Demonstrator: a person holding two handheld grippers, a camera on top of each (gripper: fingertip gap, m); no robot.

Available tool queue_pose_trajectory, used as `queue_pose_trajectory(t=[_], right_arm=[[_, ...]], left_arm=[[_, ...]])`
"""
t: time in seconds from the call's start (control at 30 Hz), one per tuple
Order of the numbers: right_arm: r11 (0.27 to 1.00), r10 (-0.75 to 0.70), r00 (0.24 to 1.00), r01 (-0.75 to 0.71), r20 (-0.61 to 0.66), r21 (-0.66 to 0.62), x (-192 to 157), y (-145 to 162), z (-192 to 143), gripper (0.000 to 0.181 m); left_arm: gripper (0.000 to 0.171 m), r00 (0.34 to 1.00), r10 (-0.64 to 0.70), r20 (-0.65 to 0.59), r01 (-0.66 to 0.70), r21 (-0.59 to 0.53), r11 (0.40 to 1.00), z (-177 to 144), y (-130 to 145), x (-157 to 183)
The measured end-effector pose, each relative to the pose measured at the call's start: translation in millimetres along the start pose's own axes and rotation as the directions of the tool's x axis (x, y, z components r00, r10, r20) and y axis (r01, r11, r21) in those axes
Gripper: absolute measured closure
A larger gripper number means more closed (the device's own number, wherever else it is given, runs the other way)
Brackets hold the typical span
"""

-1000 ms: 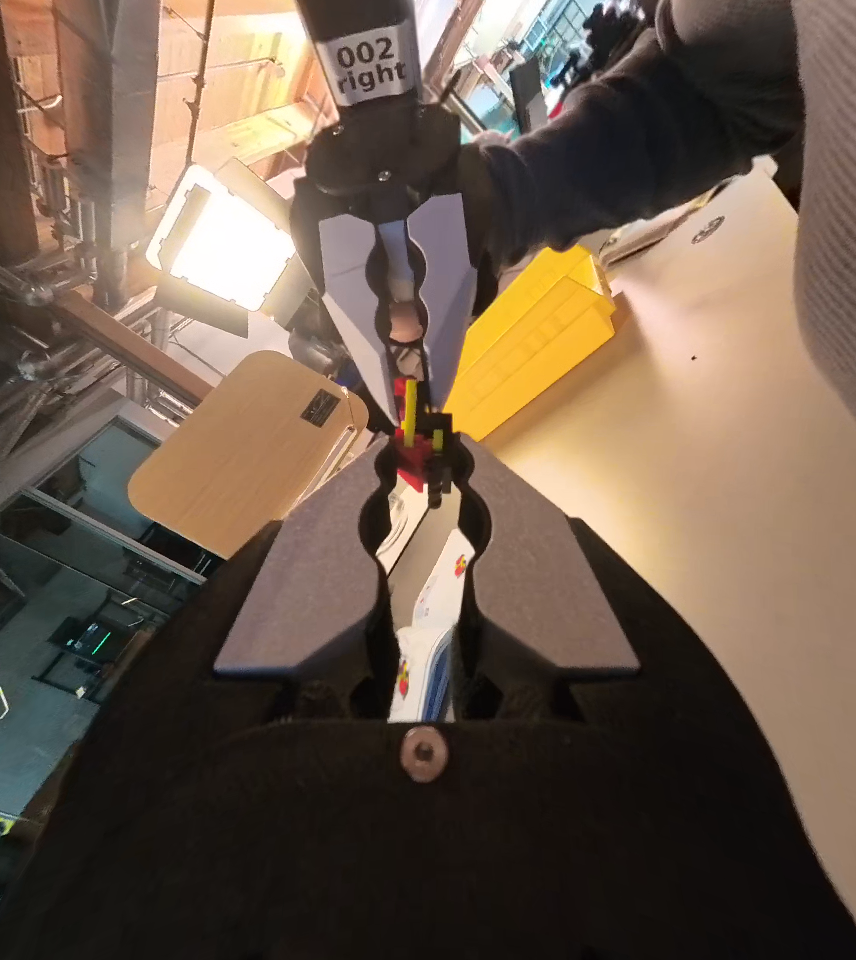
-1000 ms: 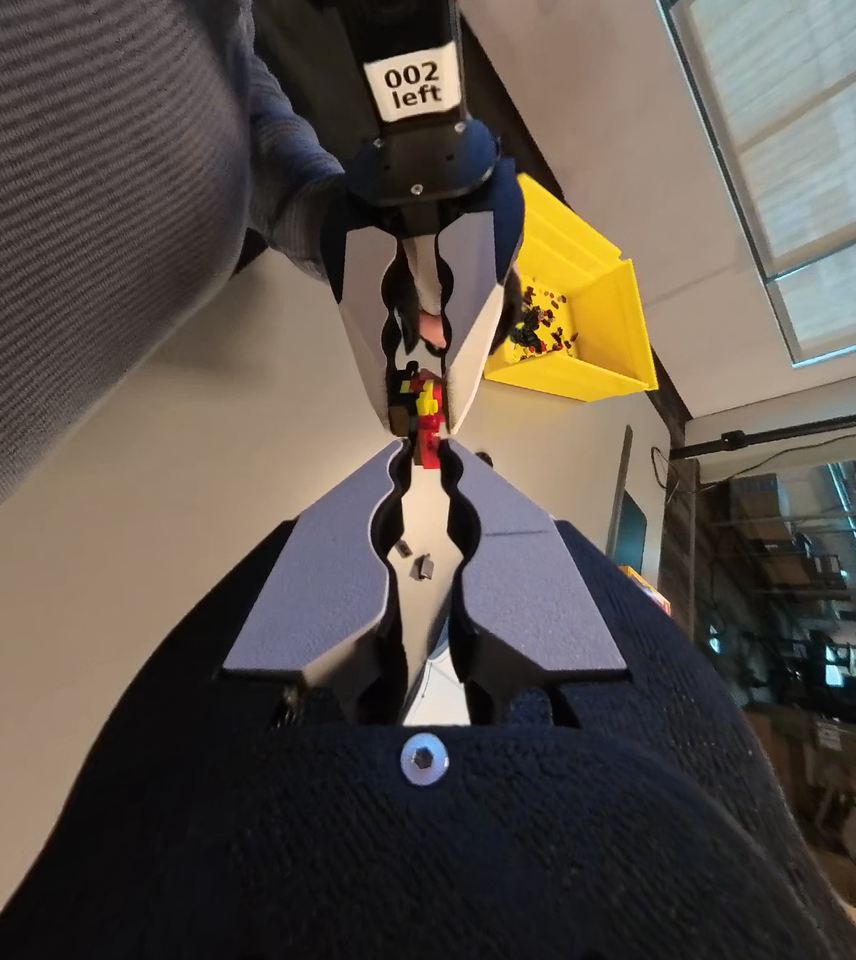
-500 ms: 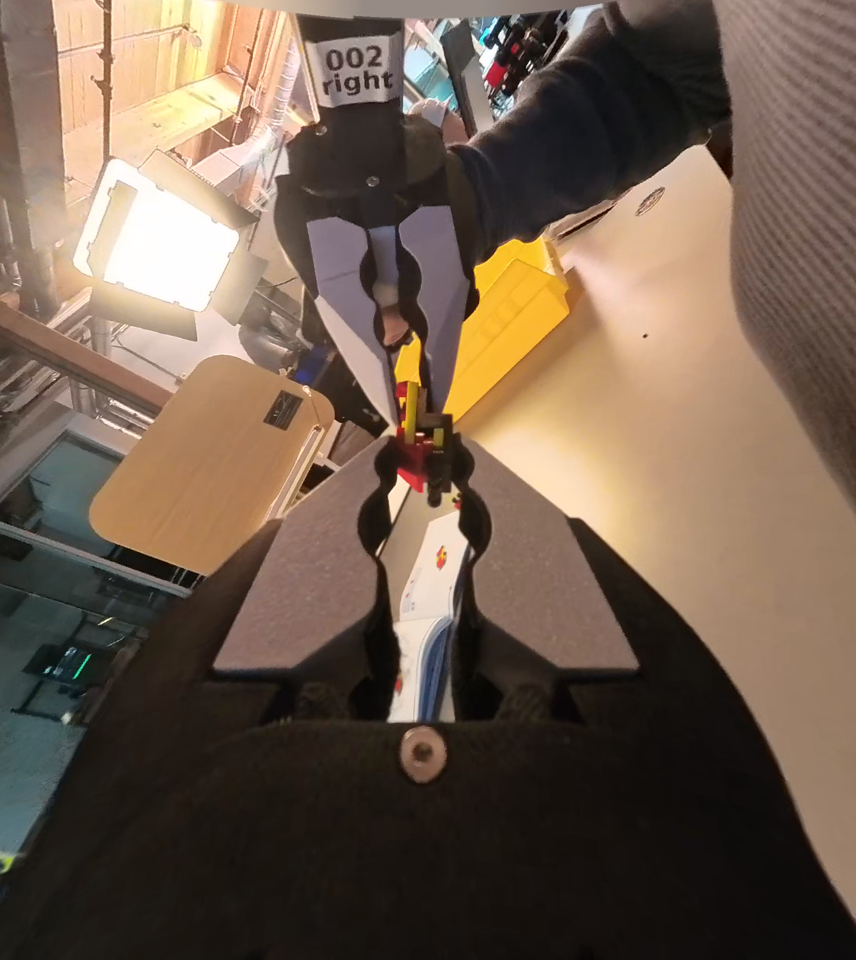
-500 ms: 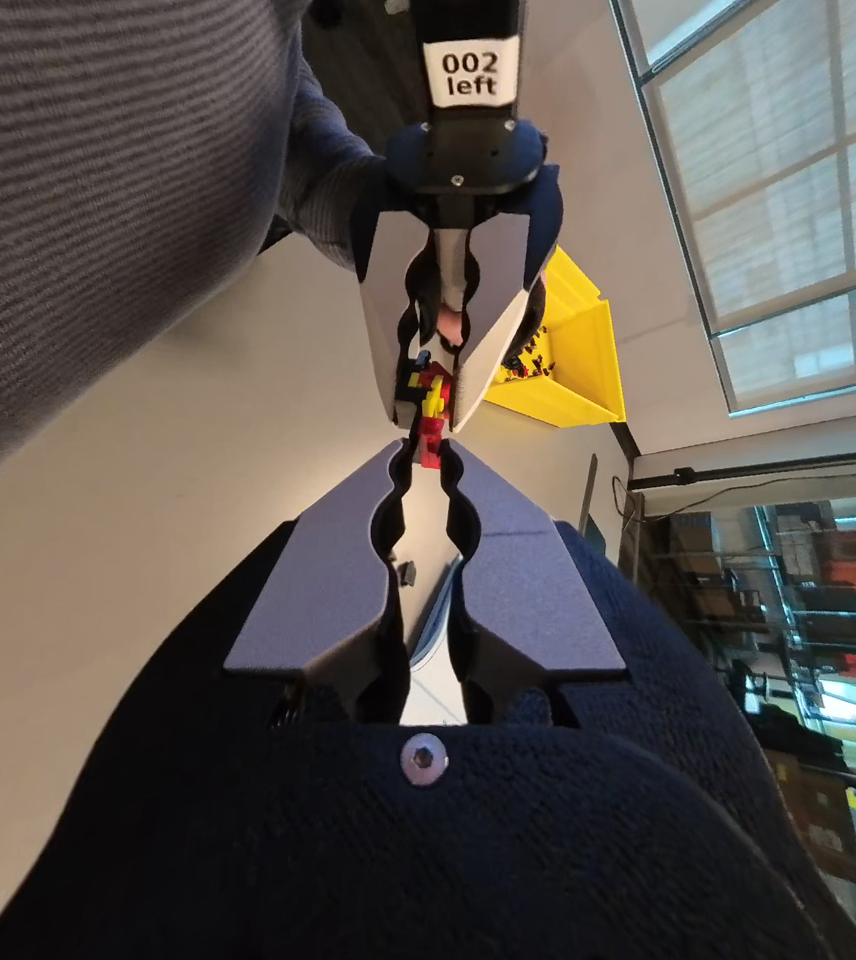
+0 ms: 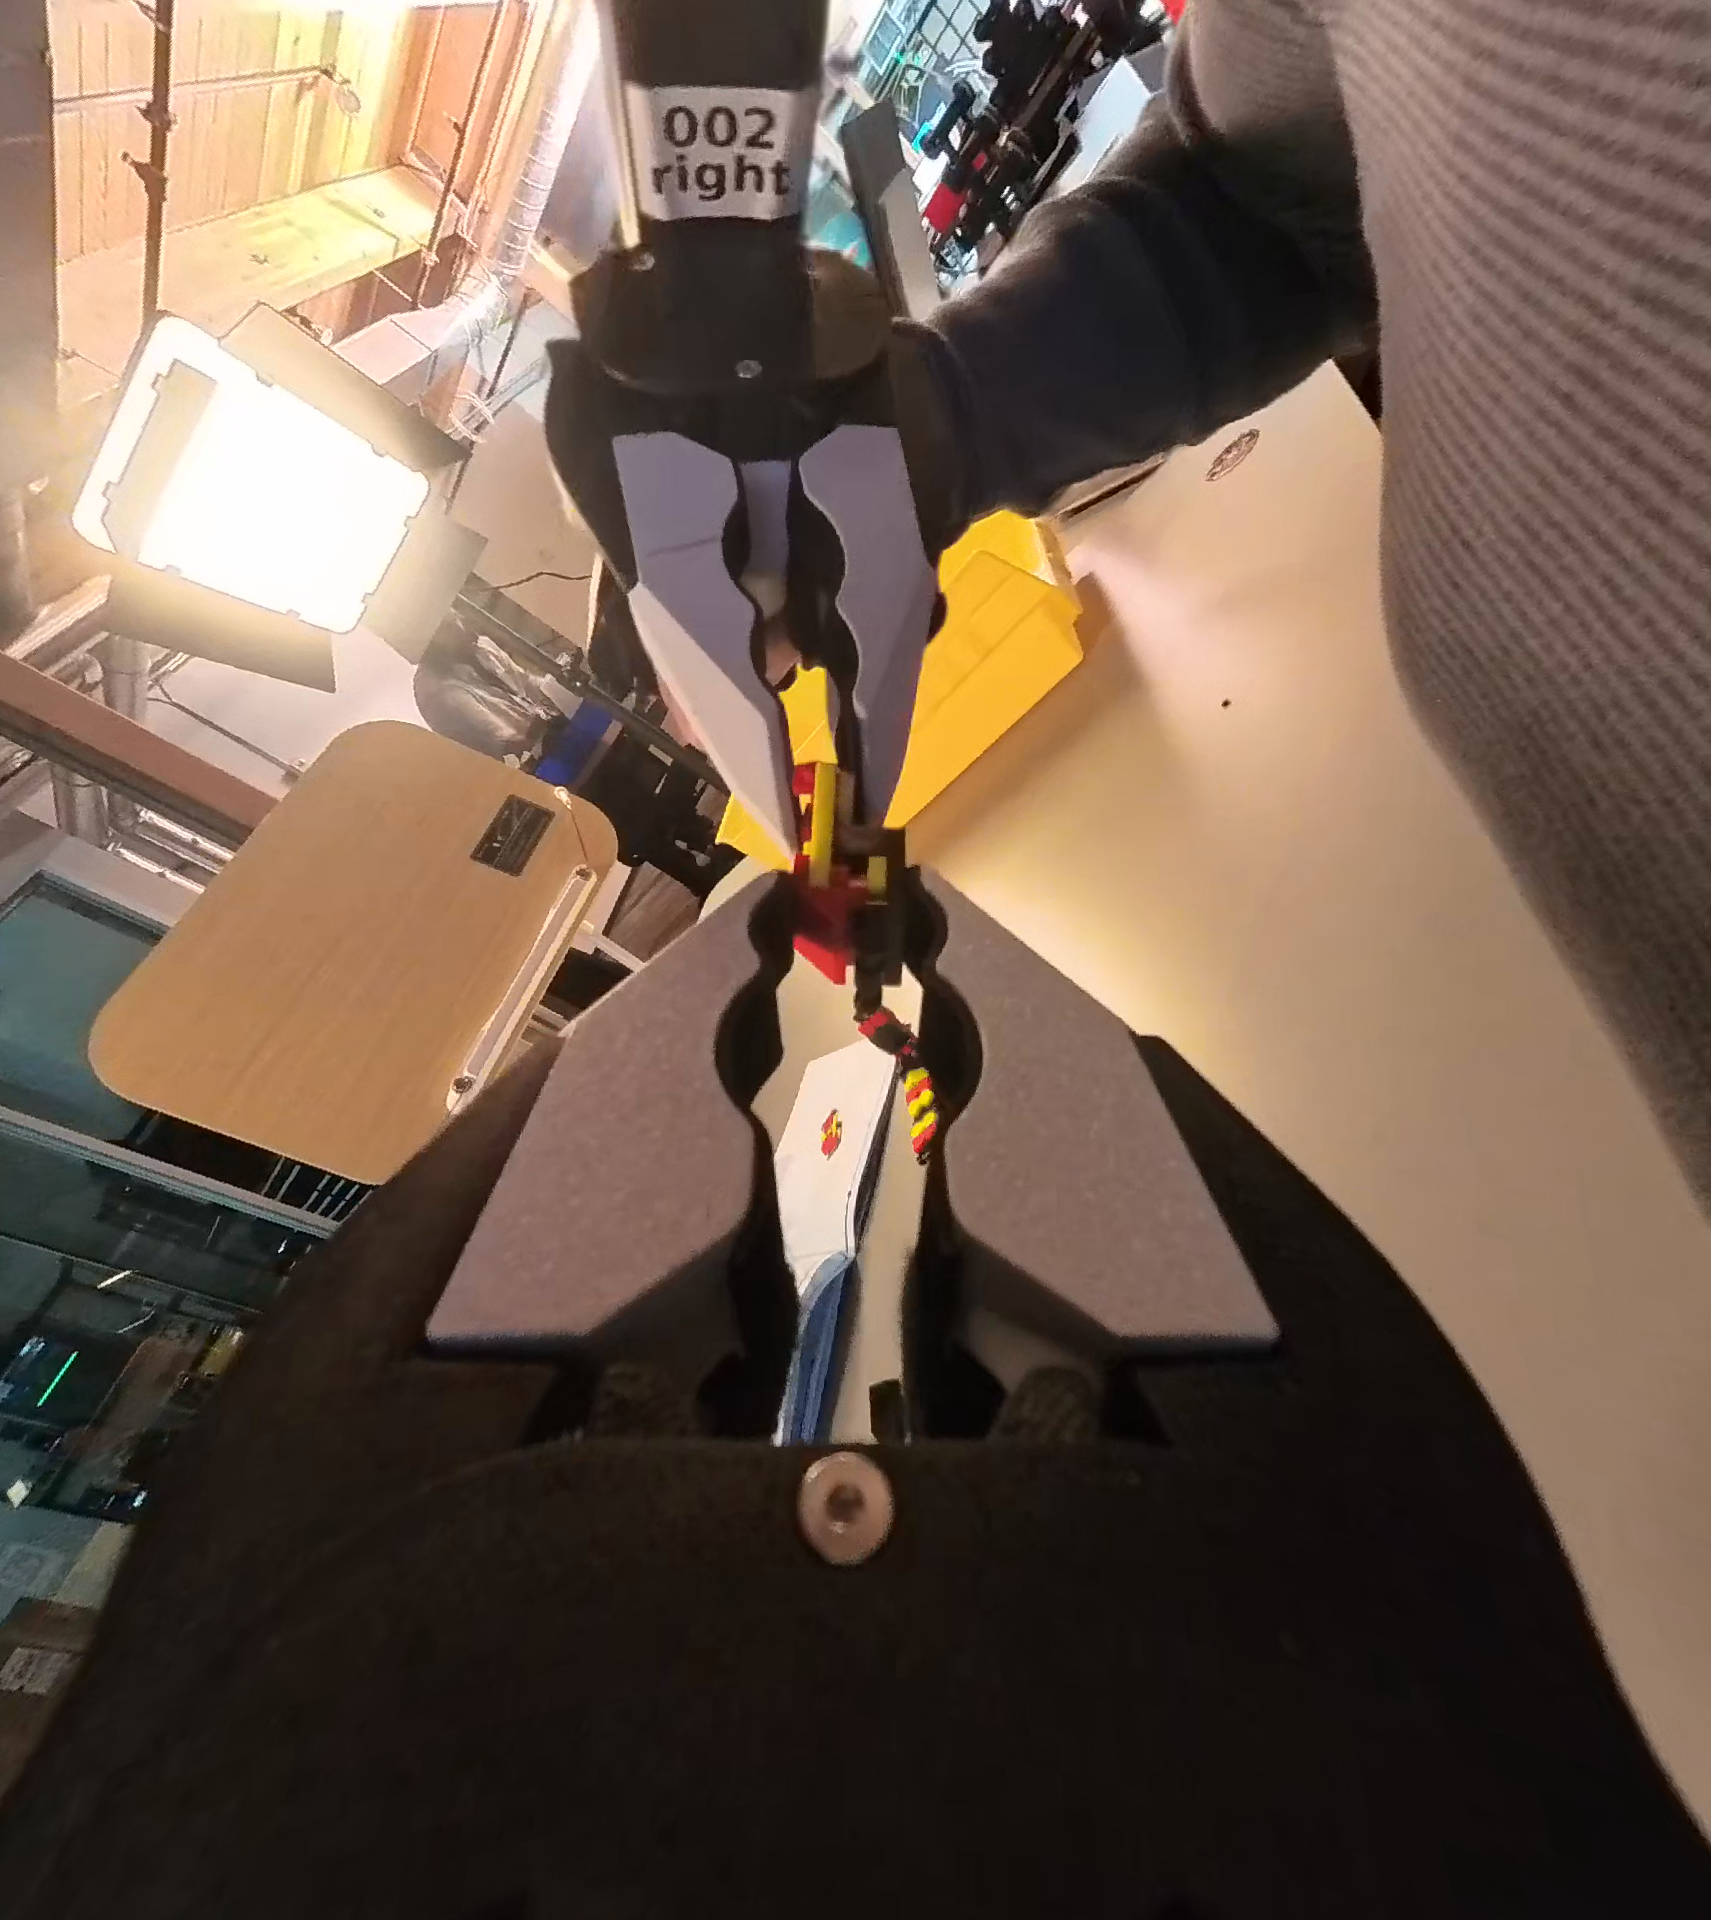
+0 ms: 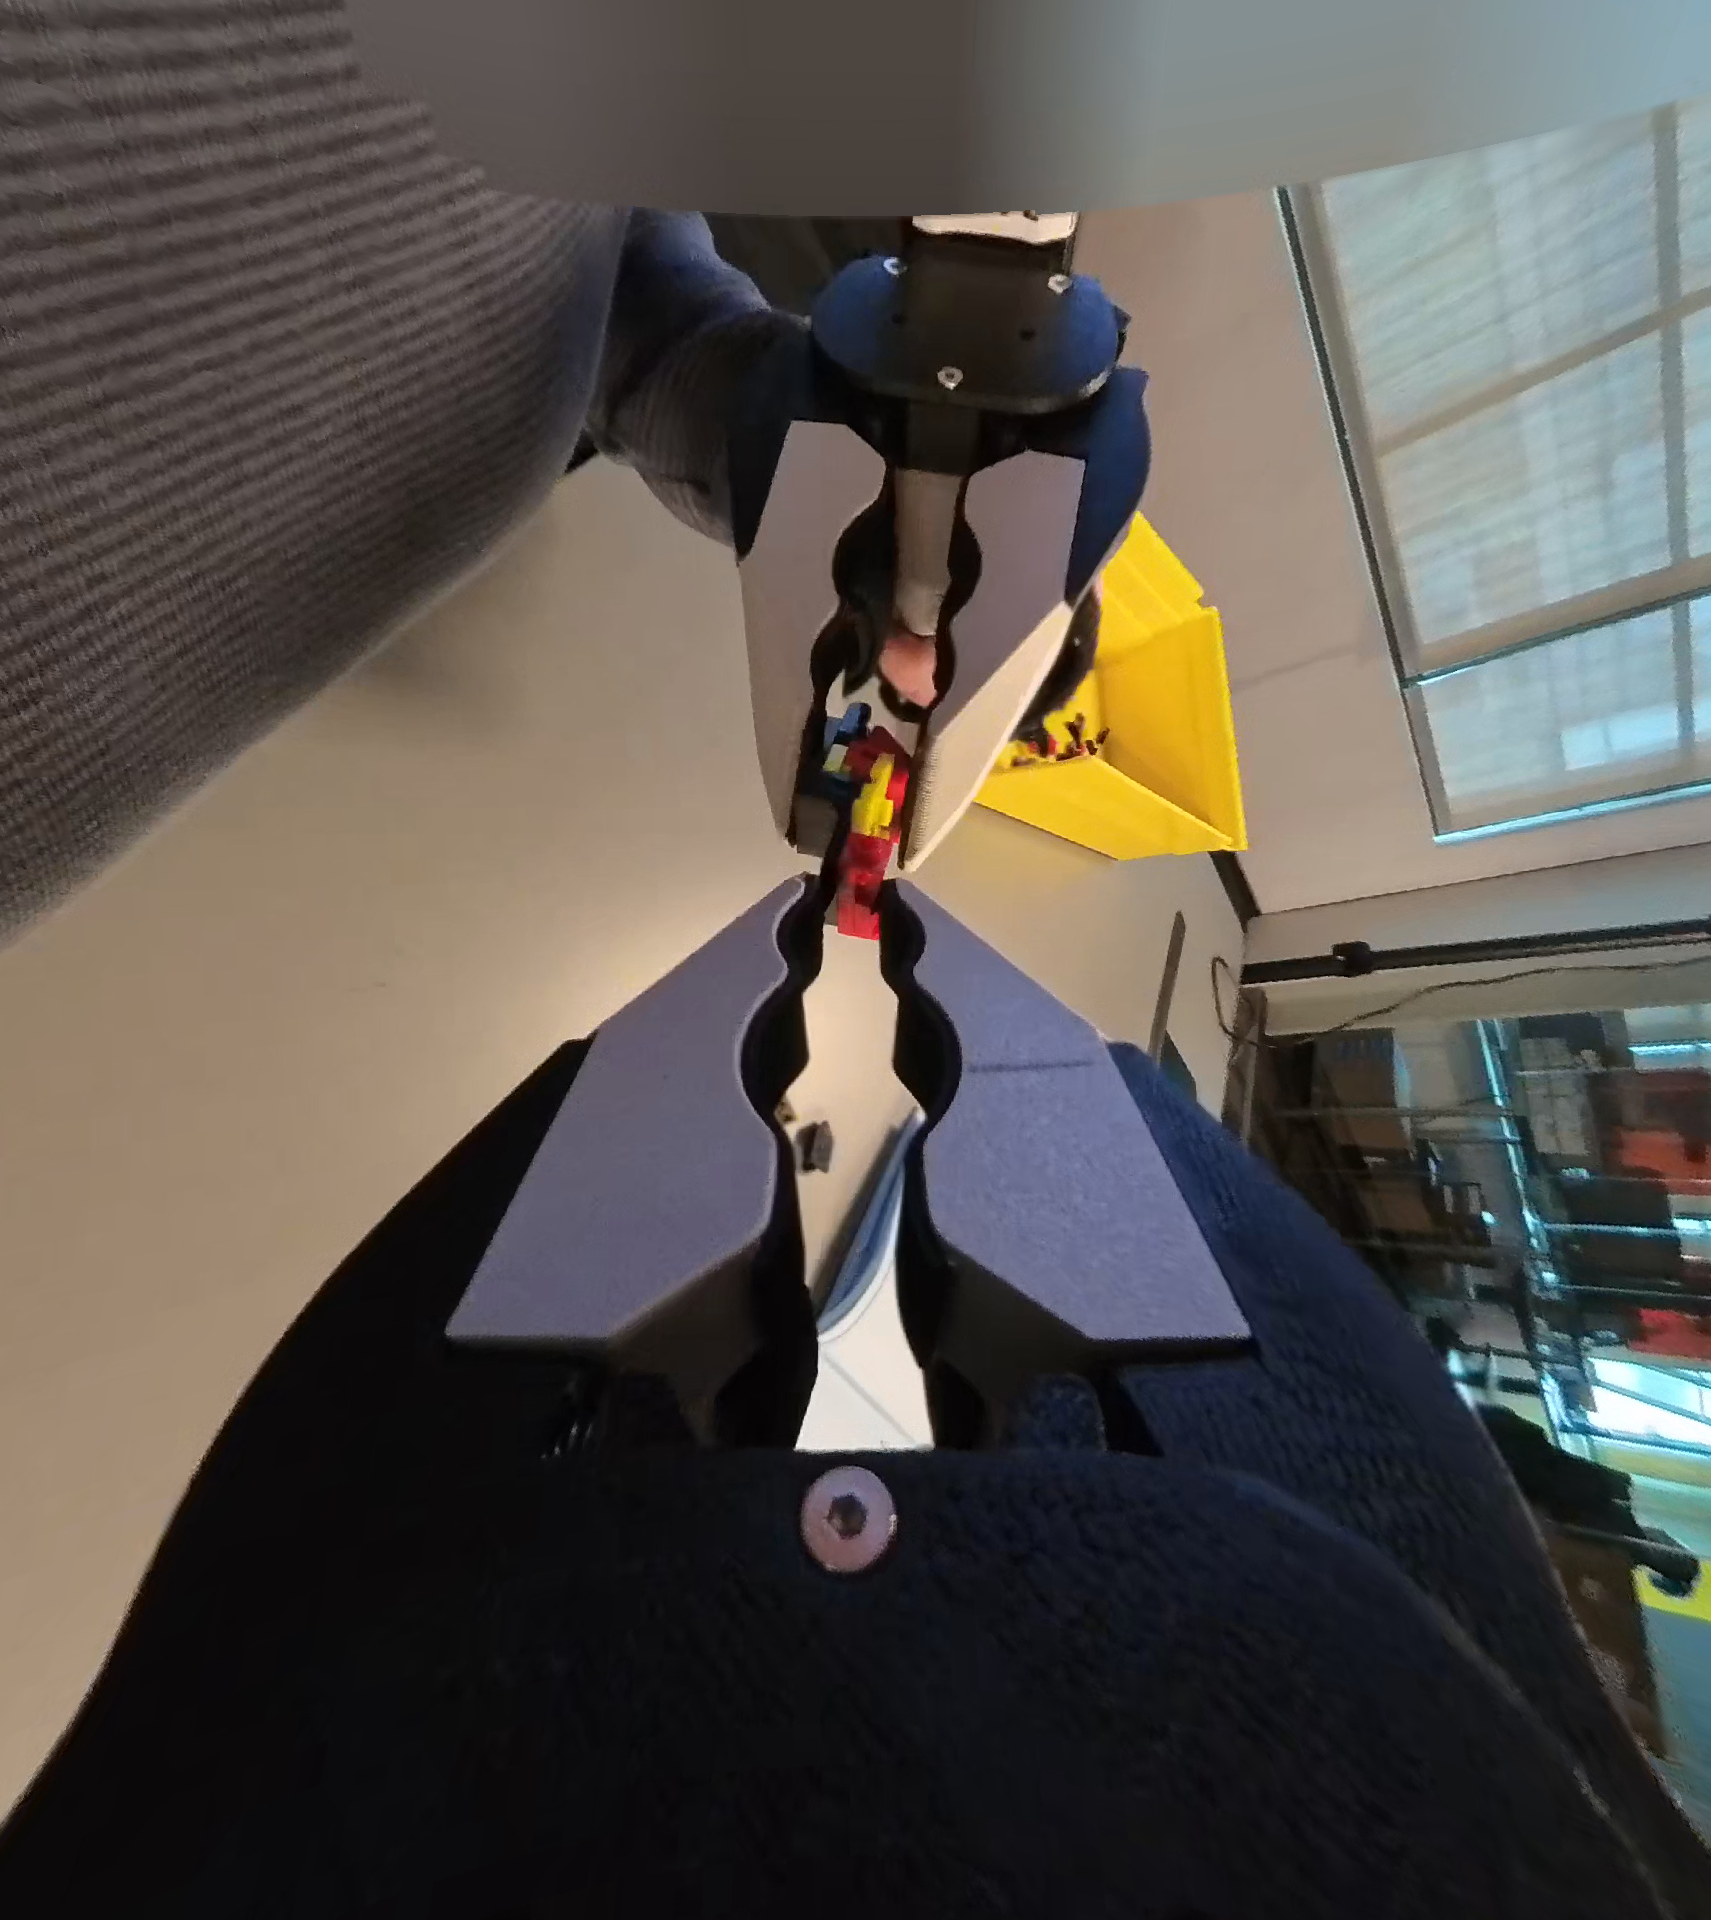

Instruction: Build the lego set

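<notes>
Both tools, left (image 5: 846, 904) and right (image 6: 851, 904), clamp one lego assembly (image 5: 835, 914) tip to tip.

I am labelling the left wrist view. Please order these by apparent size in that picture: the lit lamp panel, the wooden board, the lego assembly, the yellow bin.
1. wooden board
2. lit lamp panel
3. yellow bin, partly hidden behind the right gripper, so its rank is unsure
4. lego assembly

These are apparent sizes only; distances from the camera differ.

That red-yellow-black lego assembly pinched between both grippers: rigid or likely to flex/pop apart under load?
Probably fragile: the lego assembly is narrow, made of many small pieces. A thin strip dangles from it, so it likely swings. Left gripper and right gripper both pinch it; twisting may separate it.
</notes>
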State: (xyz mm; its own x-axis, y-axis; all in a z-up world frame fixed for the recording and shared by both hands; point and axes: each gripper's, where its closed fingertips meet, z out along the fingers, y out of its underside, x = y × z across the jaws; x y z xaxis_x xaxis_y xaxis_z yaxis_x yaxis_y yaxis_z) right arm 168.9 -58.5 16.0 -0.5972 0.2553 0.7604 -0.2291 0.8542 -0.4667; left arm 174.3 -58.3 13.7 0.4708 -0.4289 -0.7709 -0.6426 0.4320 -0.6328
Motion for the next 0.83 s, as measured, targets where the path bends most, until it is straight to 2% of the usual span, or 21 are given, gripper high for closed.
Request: queue_pose_trajectory(t=[0.17,0.37,0.57,0.67,0.83], right_arm=[[0.997,-0.045,0.995,0.040,-0.094,-0.060,-2.0,20.0,7.4,0.172],[0.998,0.025,0.963,-0.041,-0.270,-0.055,-16.9,74.3,27.7,0.173],[0.998,0.036,0.910,-0.054,-0.414,-0.033,-25.2,121.0,47.7,0.174],[0.998,0.011,0.910,-0.037,-0.415,-0.055,-30.4,136.3,55.0,0.173],[0.998,-0.012,0.921,-0.016,-0.389,-0.068,-31.5,150.7,60.2,0.174]], left_arm=[[0.152,1.000,0.003,0.012,-0.002,-0.030,1.000,4.7,17.0,1.2],[0.152,0.998,0.048,-0.026,-0.051,-0.112,0.992,21.8,71.6,14.4],[0.152,0.991,0.130,-0.028,-0.133,-0.182,0.974,34.5,122.0,22.5],[0.152,0.987,0.156,-0.033,-0.160,-0.189,0.969,38.3,140.6,26.8],[0.152,0.980,0.185,-0.072,-0.195,-0.175,0.965,42.4,155.7,27.3]])
